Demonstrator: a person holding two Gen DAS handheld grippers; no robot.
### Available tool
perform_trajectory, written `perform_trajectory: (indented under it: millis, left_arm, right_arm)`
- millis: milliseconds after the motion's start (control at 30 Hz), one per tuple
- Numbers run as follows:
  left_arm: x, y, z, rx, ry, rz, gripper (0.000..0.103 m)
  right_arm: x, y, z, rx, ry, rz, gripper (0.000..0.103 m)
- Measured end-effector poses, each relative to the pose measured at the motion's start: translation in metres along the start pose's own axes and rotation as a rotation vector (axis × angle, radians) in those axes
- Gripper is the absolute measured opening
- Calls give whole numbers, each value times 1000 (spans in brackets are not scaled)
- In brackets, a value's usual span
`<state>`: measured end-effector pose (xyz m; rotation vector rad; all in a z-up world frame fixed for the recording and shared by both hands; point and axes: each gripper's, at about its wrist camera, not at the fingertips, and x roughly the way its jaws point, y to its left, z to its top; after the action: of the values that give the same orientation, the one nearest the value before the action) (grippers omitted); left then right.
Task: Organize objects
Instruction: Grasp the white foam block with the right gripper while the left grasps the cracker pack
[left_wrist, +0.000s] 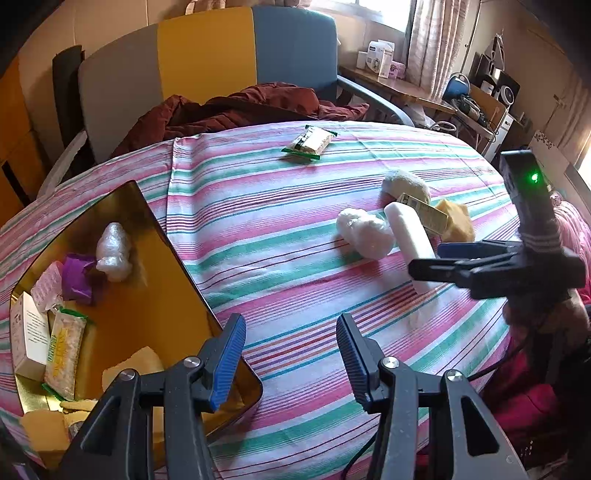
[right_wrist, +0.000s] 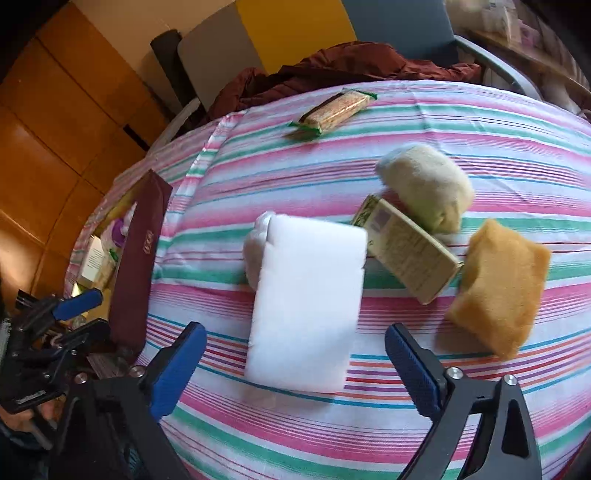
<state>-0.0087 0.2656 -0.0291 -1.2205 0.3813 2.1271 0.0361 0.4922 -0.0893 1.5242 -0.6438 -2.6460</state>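
A gold-lined box (left_wrist: 173, 273) with dark red walls (right_wrist: 138, 254) sits at the table's left and holds several items. A white foam block (right_wrist: 306, 302) lies on the striped cloth (right_wrist: 480, 129), with a white wad (right_wrist: 253, 247) behind it, a small printed box (right_wrist: 410, 251), a cream sponge (right_wrist: 428, 184) and an orange sponge (right_wrist: 502, 284) to its right. A green-edged snack bar (right_wrist: 336, 110) lies at the far side. My right gripper (right_wrist: 295, 373) is open and empty just in front of the foam block. My left gripper (left_wrist: 291, 354) is open and empty by the box's near corner.
A chair with grey, yellow and blue panels (left_wrist: 207, 62) stands behind the table with a dark red garment (left_wrist: 236, 110) on it. A cluttered desk (left_wrist: 406, 85) stands at the back right. The right gripper shows in the left wrist view (left_wrist: 428, 258).
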Motion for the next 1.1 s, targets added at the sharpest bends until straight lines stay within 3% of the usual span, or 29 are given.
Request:
perform_trajectory:
  millis: [233, 267, 300, 500, 633, 867, 1100]
  left_arm:
    - [2, -2, 3, 4, 0, -2, 52]
    - [2, -3, 5, 6, -1, -2, 52]
    - [2, -3, 7, 7, -1, -3, 52]
    - [10, -1, 34, -29, 35, -8, 52]
    - [21, -1, 72, -56, 47, -42, 52]
    - [55, -25, 149, 67, -4, -27, 52]
    - [127, -42, 204, 193, 26, -21, 55]
  right_arm:
    - [15, 1, -3, 12, 13, -9, 79]
    - [15, 1, -3, 9, 12, -17, 75]
    - [16, 3, -3, 2, 5, -30, 58]
    - [12, 12, -1, -64, 26, -65, 57]
    - [7, 21, -2, -134, 70, -92, 57]
    - [8, 25, -7, -167, 112, -91, 57]
    - [7, 25, -7, -152, 101, -63, 57]
